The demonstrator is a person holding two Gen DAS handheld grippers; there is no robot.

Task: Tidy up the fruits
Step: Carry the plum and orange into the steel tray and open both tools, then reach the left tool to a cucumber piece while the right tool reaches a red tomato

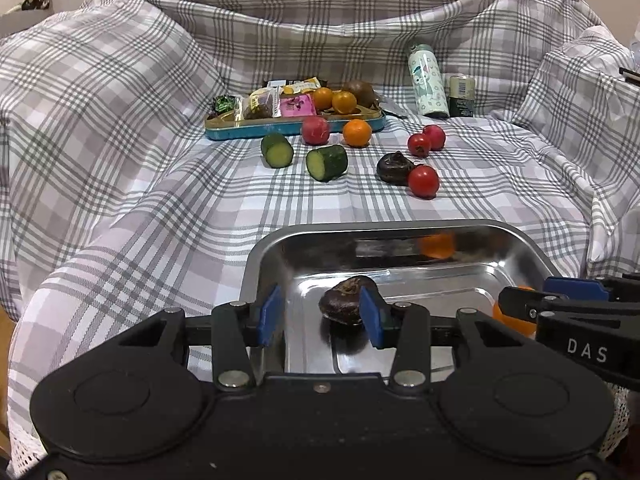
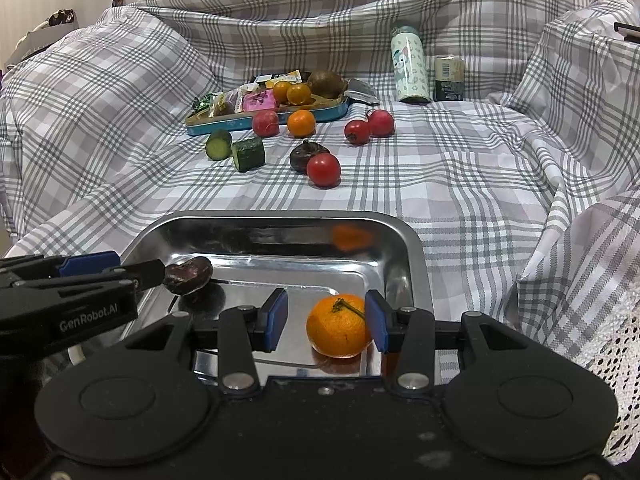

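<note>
Resting in shiny steel tray: dimpled mandarin | wrinkled dark fruit | both tongs spread

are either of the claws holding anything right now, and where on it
Nothing is held. Both claws are open over the steel tray: the left claw with the dark fruit by its right finger, the right claw loosely around the orange.

Checked cloth, patterned flask beside a small can (both upright), wrapped snacks
</note>
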